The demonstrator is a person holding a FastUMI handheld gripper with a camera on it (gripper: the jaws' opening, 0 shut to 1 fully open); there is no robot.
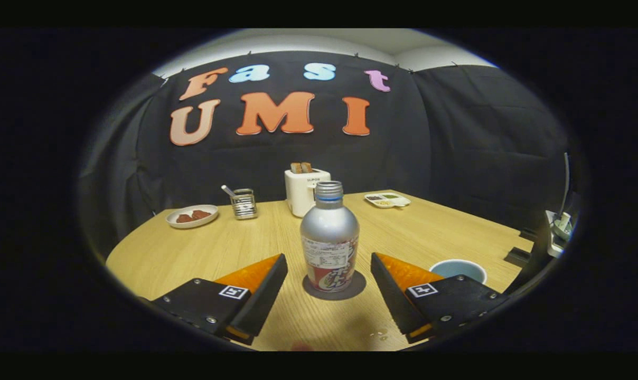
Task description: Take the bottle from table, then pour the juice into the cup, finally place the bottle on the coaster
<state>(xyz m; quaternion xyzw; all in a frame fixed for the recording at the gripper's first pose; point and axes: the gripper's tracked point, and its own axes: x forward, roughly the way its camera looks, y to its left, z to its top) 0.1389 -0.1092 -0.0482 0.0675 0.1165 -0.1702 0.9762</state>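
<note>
Partly hidden coaster (359, 287) under upright bottle (329, 240); jaws apart, clear.

bottle (329, 237) upright on coaster (335, 287), mid bench (192, 253), between the spread tool (329, 269) fingers, touching neither. cup (459, 270) right of the bottle, behind the right finger. Behind the bottle: toaster (304, 190); rack (243, 203) and plate (192, 216) to its left, tray (387, 200) to its right.

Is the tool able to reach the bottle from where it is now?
Probably yes. The tool is open, and the bottle stands upright on the coaster just ahead, in line with the gap between the fingers. Nothing lies between them; the cup sits off to the right.
</note>
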